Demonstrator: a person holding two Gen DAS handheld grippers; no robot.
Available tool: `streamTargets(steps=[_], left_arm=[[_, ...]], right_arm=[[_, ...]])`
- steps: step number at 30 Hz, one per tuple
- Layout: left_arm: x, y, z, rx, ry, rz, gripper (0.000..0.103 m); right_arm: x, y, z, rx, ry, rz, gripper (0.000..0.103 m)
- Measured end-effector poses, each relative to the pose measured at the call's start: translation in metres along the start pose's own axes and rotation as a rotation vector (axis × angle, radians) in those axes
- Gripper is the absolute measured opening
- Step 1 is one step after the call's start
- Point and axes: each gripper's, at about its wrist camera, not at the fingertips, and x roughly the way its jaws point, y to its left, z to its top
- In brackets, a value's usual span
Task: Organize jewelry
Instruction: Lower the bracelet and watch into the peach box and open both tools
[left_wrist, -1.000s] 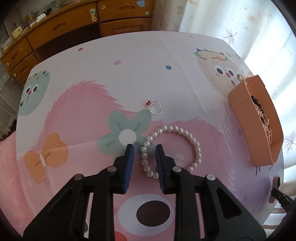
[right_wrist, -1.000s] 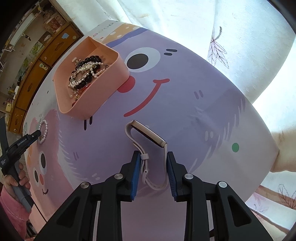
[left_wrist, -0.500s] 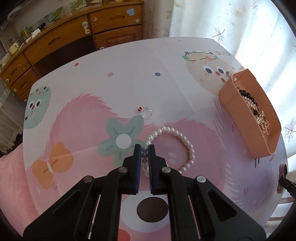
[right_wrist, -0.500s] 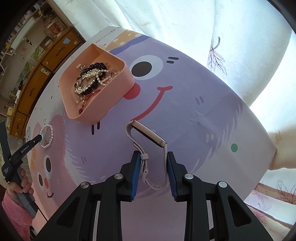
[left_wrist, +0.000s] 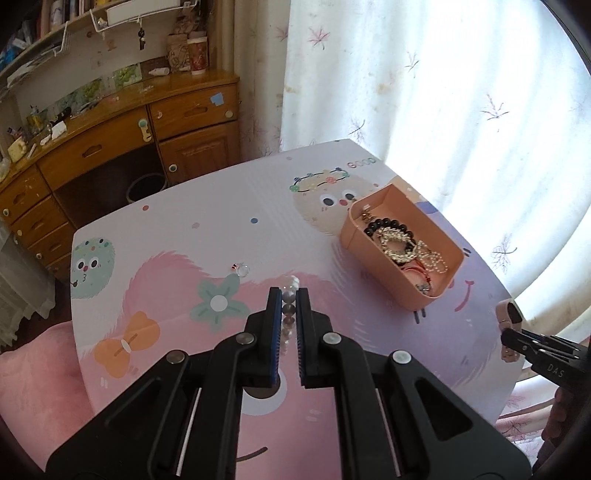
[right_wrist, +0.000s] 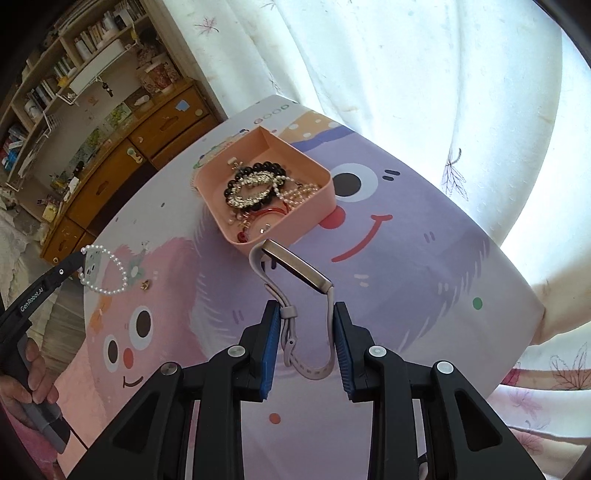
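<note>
My left gripper (left_wrist: 288, 295) is shut on a pearl bracelet (left_wrist: 289, 308), lifted above the cartoon-print table; in the right wrist view the pearl bracelet (right_wrist: 107, 271) hangs as a loop from the left gripper (right_wrist: 83, 256). My right gripper (right_wrist: 303, 314) is shut on the strap of a beige watch band (right_wrist: 295, 266), held up over the table near the peach tray (right_wrist: 317, 214). The tray holds several bracelets and chains (right_wrist: 255, 188). A small ring with a red stone (left_wrist: 242, 269) lies on the table beyond the left fingertips.
The peach tray (left_wrist: 373, 254) sits toward the table's far right, near the curtain (left_wrist: 443, 92). A wooden desk with drawers (left_wrist: 110, 155) stands behind the table. A hand (right_wrist: 33, 373) grips the left tool's handle. A pink cushion (left_wrist: 33, 380) lies left of the table.
The left jaws shut on the pearl bracelet and lifted it off the table. The right gripper rose with the watch band and now hangs closer to the tray.
</note>
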Motion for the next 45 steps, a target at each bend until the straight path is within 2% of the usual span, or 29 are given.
streamTargets(steps=[4,10,19,24,31,40,43,45], left_arm=[[-0.027,-0.019,0.002,-0.005,-0.026,-0.017,0.005],[-0.054,-0.045,0.017,-0.070,-0.035,-0.066,0.005],[-0.065,-0.081,0.050,-0.108,-0.065,-0.074,0.005],[-0.052,-0.112,0.071,-0.126,-0.051,-0.068,0.005],[-0.015,-0.142,0.092,-0.165,-0.035,-0.058,0.005],[0.034,-0.165,0.116,-0.217,-0.024,-0.049,0.005],[0.045,-0.171,0.123,-0.207,-0.013,-0.039,0.005],[0.053,-0.174,0.125,-0.209,-0.002,-0.033,0.005]], right_arm=[[-0.014,0.017,-0.001,-0.007,-0.004,0.051,0.027],[-0.020,0.029,0.009,0.041,0.071,0.178,0.028],[-0.018,0.022,0.066,0.041,0.150,0.298,0.028],[-0.009,0.011,0.103,0.043,0.207,0.357,0.028],[0.017,-0.002,0.150,-0.027,0.270,0.406,0.030],[0.060,-0.009,0.201,-0.142,0.335,0.421,0.034],[0.068,-0.009,0.209,-0.161,0.336,0.426,0.038],[0.073,-0.009,0.211,-0.167,0.336,0.422,0.046]])
